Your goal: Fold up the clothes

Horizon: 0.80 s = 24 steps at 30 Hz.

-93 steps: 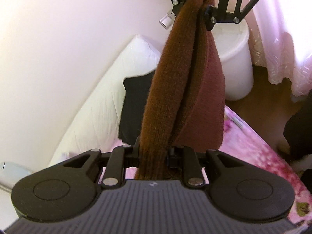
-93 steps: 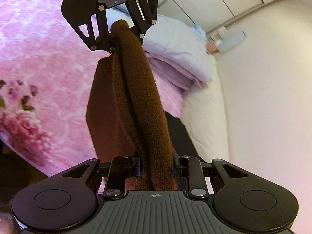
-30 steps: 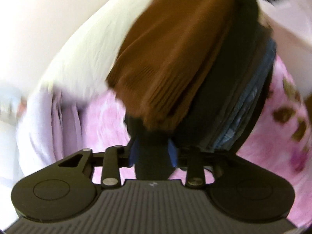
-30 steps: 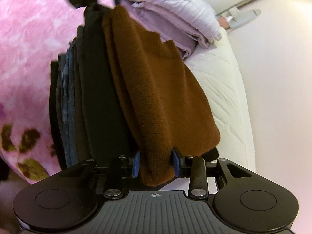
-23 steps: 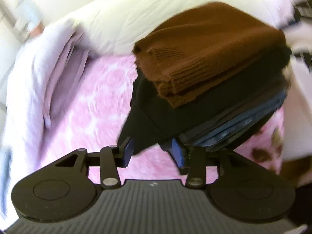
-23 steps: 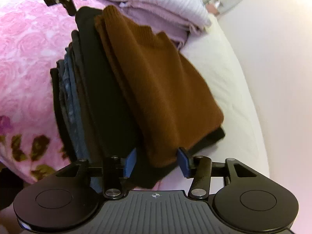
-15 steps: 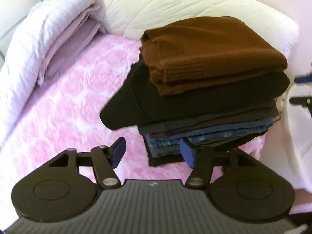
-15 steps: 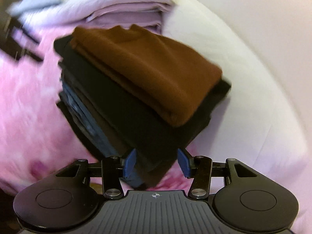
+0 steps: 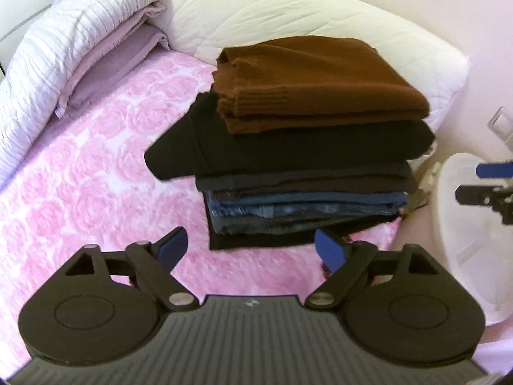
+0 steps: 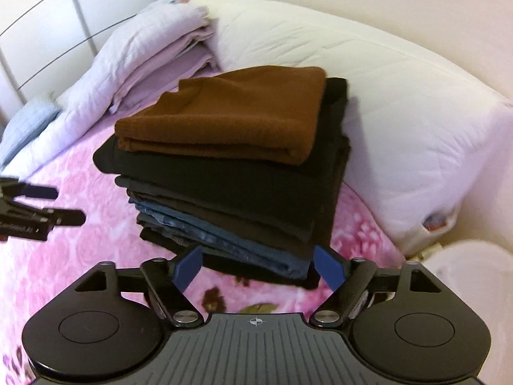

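A folded brown knit sweater lies on top of a stack of folded clothes made of black garments and blue jeans. The stack rests on a pink rose-patterned bedspread. My left gripper hangs open in front of the stack, holding nothing. My right gripper is open too, just short of the stack's near corner. Each gripper also shows at the edge of the other view: the right gripper and the left gripper.
A white quilted pillow lies behind the stack. Folded lilac bedding is piled to the left. A white round bin stands beside the bed on the right. White cabinet doors are at the far left.
Both grippers let go of the brown sweater, which now lies folded on the stack. Both have opened wide and drawn back from the pile.
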{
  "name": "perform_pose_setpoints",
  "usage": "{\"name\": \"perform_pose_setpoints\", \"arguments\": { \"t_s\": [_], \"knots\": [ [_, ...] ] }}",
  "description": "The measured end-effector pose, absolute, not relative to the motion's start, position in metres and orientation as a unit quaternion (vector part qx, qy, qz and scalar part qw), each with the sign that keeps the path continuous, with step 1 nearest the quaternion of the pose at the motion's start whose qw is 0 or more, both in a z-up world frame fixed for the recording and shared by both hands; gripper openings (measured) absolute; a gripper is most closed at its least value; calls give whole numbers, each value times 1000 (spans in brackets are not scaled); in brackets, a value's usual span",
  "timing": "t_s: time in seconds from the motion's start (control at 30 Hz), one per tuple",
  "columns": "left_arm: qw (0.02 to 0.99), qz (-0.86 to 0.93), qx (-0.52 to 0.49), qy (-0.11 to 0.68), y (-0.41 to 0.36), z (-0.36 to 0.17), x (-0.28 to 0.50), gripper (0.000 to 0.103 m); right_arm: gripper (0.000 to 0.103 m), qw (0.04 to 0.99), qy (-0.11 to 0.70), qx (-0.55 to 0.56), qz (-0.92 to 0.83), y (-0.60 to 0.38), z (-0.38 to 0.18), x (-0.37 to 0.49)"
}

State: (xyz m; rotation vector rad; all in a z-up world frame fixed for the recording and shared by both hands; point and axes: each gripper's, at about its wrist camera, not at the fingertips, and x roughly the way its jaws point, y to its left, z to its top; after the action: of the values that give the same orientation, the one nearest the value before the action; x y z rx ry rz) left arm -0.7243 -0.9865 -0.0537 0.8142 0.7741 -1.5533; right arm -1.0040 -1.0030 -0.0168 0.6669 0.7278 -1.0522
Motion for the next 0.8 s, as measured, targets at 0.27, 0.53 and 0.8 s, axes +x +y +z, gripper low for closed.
{"name": "perform_pose_setpoints", "arguments": {
  "t_s": [0.27, 0.53, 0.8],
  "knots": [
    [547, -694, 340, 320, -912, -35, -705, 101, 97, 728, 310, 304, -531, -931, -3, -983],
    [557, -696, 325, 316, -864, -14, -702, 101, 100, 712, 295, 296, -564, -863, 20, -964],
    [567, -697, 308, 314, -821, 7, -701, 100, 102, 721, 290, 287, -560, -838, 36, -956]
  ]
}}
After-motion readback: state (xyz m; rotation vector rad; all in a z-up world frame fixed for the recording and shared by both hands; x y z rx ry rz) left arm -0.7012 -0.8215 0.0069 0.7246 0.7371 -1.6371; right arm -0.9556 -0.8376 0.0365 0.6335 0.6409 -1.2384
